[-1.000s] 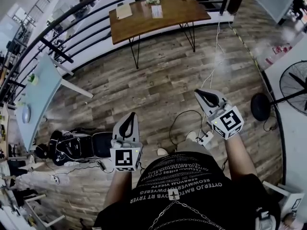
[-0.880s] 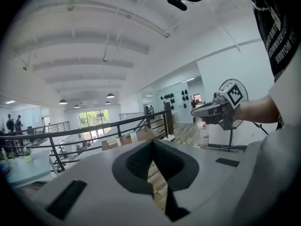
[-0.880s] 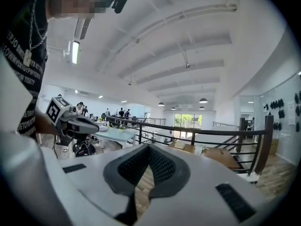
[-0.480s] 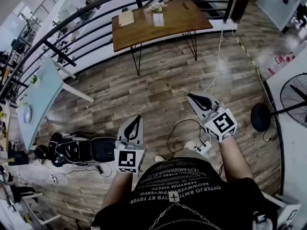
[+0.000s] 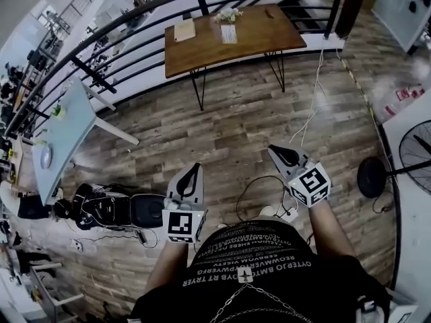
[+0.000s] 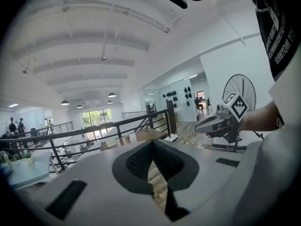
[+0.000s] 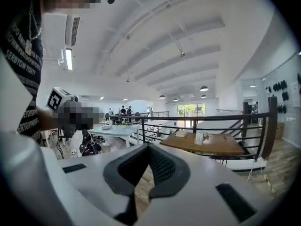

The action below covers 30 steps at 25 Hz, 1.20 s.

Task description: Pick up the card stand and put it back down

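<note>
- Only the right gripper view shows the card stand (image 7: 199,138) clearly, upright on the table (image 7: 225,147).
- The left gripper (image 5: 194,170) and right gripper (image 5: 276,152) both have their jaws together, gripping nothing.
- The card stand sits well ahead of both grippers, slightly right of the right one.

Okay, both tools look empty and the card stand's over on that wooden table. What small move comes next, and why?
Probably a step forward toward the wooden table, leading with the right tool. The card stand stands on that tabletop, with bare floor between it and both tools. The right tool and the left tool are shut on nothing, so it looks out of reach from here.
</note>
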Motion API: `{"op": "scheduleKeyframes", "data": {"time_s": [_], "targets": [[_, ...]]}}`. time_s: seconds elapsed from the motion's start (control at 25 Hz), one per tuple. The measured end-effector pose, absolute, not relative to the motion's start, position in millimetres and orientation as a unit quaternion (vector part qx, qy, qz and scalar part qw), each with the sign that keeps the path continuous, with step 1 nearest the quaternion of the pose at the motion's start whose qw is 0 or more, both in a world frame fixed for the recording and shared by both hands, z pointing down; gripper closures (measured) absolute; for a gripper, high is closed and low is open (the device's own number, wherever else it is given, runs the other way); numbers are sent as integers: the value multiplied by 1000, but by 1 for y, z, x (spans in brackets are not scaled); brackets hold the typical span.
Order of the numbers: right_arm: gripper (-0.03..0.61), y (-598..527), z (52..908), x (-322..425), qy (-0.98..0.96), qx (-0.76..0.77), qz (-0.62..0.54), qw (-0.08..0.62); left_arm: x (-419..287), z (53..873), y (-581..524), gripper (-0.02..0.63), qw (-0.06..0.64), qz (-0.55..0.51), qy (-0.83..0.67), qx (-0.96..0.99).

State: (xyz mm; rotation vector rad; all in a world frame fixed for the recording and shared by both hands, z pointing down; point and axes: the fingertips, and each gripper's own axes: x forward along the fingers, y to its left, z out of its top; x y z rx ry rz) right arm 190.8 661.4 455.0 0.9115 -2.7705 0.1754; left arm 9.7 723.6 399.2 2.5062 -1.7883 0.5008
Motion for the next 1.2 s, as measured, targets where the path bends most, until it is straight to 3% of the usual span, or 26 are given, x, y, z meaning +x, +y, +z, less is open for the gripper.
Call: {"op": "scheduleKeyframes", "data": {"time_s": [0.6,1.2], "targets": [[565,645,481,246,-944,308,84,86,67,401,687,594,2,173,-587,791],[565,563,457,232,-922,377,53,71,34,434,607,594,25,141,-572,808]]}}
